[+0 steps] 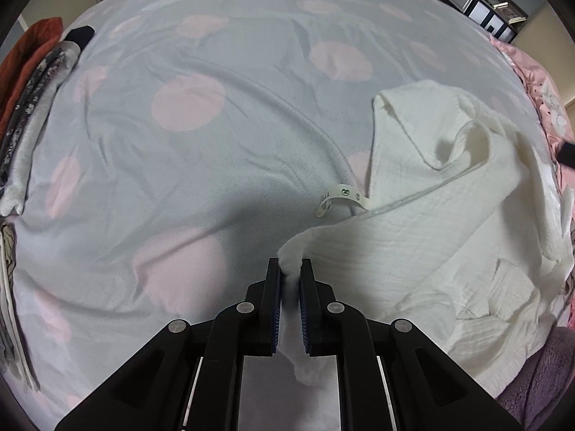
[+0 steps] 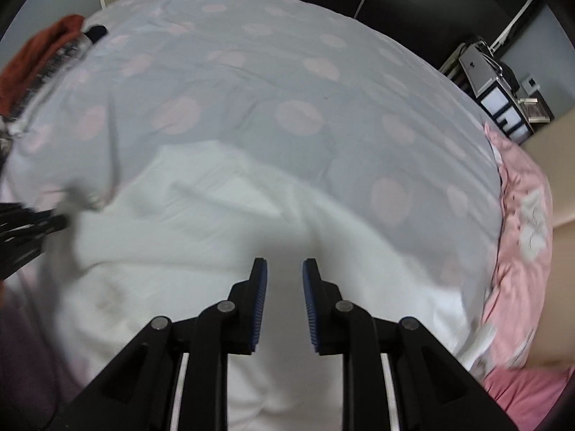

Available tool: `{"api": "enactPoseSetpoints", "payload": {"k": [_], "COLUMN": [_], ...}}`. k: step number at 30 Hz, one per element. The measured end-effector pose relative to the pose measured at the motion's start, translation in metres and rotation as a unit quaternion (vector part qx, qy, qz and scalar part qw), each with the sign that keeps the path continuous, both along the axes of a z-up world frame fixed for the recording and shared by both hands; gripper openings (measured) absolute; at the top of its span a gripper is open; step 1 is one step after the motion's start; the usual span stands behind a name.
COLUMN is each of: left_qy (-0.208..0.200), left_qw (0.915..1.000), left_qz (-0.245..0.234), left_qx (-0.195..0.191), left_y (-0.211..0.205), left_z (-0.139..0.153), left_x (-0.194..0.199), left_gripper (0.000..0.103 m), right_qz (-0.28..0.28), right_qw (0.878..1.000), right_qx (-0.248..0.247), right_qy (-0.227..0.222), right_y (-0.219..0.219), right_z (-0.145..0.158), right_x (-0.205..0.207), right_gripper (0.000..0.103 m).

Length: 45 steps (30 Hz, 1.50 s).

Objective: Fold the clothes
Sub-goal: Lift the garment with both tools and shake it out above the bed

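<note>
A: Where is the white garment [image 1: 449, 215] lying?

B: On the bed [image 1: 201, 151], toward its near right corner, spread loosely over the grey cover with pink dots. One part is bunched and folded back on itself, and a small label [image 1: 339, 197] sticks out from its left edge.

A: And the 2 tools?

B: The left gripper [image 1: 290, 269] is pinching a corner of the garment; the cloth is squeezed between the pads and trails down behind them. The right gripper [image 2: 284, 269] hangs above the garment with its jaws parted a little and nothing between them. That view is blurred, so I cannot tell how close the tips are to the cloth.

A: How will it handle?

B: I judge it light and very soft, a crinkled gauze-like weave. It will sag and drape, not hold a shape, and a thin pinch could slip out.

A: So where to grip?

B: At a hemmed edge or corner, where the cloth is thicker. The right gripper likely needs a matching corner, so the 2 can pull the edge taut.

A: Anything else nearby?

B: A pile of clothes [image 1: 32, 82] along the bed's left edge, well apart.
</note>
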<state>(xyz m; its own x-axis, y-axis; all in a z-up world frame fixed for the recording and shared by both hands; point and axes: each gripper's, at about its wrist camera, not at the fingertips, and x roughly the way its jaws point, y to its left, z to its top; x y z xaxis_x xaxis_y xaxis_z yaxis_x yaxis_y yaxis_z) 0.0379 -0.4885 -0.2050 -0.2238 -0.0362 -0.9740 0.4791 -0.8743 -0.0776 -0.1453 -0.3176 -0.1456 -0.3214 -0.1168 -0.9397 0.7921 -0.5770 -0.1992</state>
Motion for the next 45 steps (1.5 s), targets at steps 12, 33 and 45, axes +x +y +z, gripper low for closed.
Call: {"api": "enactPoseSetpoints", "payload": {"k": [12, 33, 45], "left_qy": [-0.016, 0.083, 0.255], "left_qw": [0.9995, 0.9961, 0.9652], "left_qz": [-0.004, -0.002, 0.016], "left_qx": [0.026, 0.031, -0.055], "left_y": [-0.007, 0.003, 0.01], "left_z": [-0.015, 0.037, 0.177], "left_x": [-0.009, 0.015, 0.046], "left_gripper": [0.012, 0.01, 0.009], "right_qz": [0.035, 0.032, -0.051], "right_qw": [0.998, 0.999, 0.97], "right_qx": [-0.009, -0.002, -0.098], "right_qy": [-0.058, 0.038, 0.217], "right_y": [-0.059, -0.046, 0.043], "right_z": [-0.064, -0.027, 0.203], "right_x": [-0.078, -0.047, 0.007], "right_gripper": [0.02, 0.004, 0.002]}}
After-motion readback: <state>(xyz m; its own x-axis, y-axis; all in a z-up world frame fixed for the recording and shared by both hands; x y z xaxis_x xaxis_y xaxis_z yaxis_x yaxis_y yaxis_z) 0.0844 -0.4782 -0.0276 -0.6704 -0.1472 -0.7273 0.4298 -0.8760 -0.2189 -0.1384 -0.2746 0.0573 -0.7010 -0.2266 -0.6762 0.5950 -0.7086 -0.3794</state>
